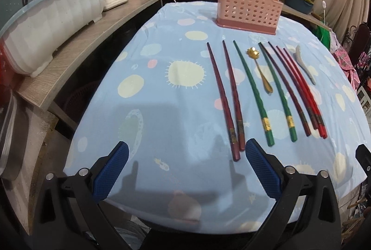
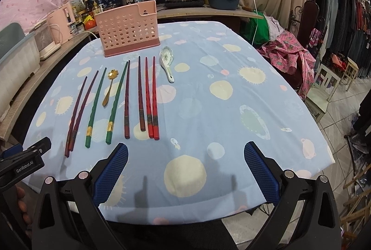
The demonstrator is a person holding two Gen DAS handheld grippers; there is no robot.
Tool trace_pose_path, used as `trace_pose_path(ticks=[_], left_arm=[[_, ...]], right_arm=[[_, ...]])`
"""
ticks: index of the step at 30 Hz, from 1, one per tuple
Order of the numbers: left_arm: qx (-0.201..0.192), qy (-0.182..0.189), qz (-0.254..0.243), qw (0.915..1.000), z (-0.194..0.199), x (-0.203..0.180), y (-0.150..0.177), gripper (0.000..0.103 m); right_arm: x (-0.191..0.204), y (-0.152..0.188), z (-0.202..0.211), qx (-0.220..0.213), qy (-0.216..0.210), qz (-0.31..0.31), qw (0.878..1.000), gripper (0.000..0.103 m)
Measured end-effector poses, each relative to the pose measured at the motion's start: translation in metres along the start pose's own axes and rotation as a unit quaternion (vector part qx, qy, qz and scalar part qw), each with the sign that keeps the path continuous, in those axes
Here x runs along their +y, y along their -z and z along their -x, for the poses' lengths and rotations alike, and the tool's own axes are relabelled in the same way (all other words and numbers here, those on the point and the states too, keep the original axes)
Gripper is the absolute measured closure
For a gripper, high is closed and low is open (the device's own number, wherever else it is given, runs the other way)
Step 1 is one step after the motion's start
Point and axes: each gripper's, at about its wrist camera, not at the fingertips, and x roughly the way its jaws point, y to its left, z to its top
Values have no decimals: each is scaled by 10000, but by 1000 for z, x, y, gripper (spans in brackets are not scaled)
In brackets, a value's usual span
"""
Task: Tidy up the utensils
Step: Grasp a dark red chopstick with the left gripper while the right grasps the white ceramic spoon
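From the left wrist, the left gripper (image 1: 186, 171) hangs wide apart and empty; chopsticks (image 1: 234, 99) lie in a row before the holder (image 1: 248, 7), thin, stiff, slick, best pinched near their thick ends. From the right wrist, the right gripper (image 2: 185, 171) gapes empty; the china spoon (image 2: 167, 63), right of the holder, looks fragile.

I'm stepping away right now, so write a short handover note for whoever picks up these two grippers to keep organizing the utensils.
Left gripper: open, holding nothing, low over the near edge of the blue dotted tablecloth.
Right gripper: open, holding nothing.
Pink perforated plastic utensil holder: upright at the far side; nothing seen sticking out of it.
In a row on the cloth: eight chopsticks, maroon, green, dark red and red; gold flower-shaped spoon; white ceramic soup spoon.
Done: nothing placed.
Left: everything.
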Motion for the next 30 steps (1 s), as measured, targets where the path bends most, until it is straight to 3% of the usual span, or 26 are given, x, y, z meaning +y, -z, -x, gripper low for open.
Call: trace_pose_path(ticks=[13, 20, 22, 28, 30], left_arm=[[385, 71, -158, 9991, -54, -8, -15, 8], [414, 173, -152, 9989, -59, -2, -18, 19], [396, 231, -139, 9988, -60, 1, -20, 25], [336, 474, -198, 9981, -57, -2, -24, 59], [312, 609, -236, 9974, -57, -4, -26, 81]], right_arm=[[4, -21, -38, 224, -40, -99, 9997, 6], [6, -33, -53, 259, -68, -86, 9996, 6], [7, -38, -57, 234, -74, -77, 9997, 6], [9, -61, -74, 70, -66, -35, 9999, 11], [8, -71, -83, 85, -133, -53, 9999, 18]])
